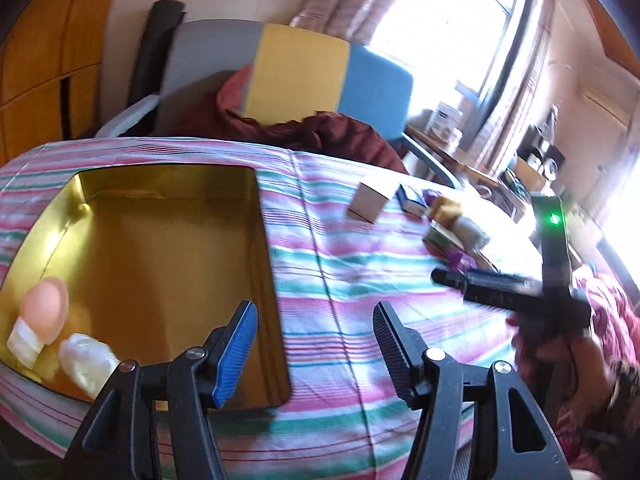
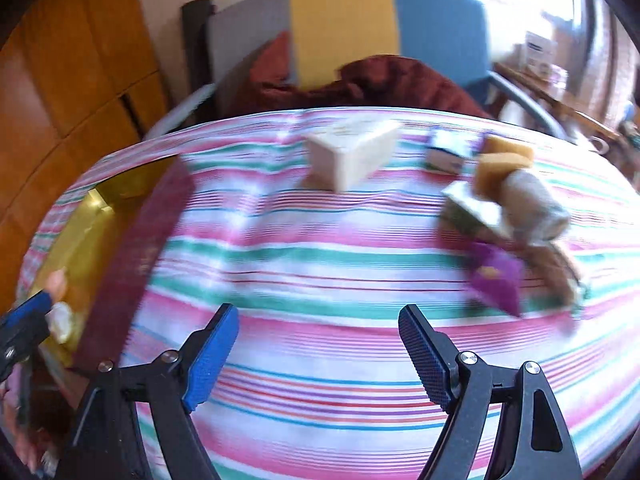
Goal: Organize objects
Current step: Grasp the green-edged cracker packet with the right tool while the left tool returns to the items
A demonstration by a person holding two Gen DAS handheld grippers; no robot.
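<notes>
Left gripper point(image 1: 316, 344) – jaws apart, empty.

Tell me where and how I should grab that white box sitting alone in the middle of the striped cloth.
Take the white box across its two upright side faces, coming down from above. It stands apart from the other items on the striped cloth, so both sides look free. It sits turned corner-on to the right gripper, whose jaws stand open and empty, so roll the wrist to square the pads with its faces.
</notes>
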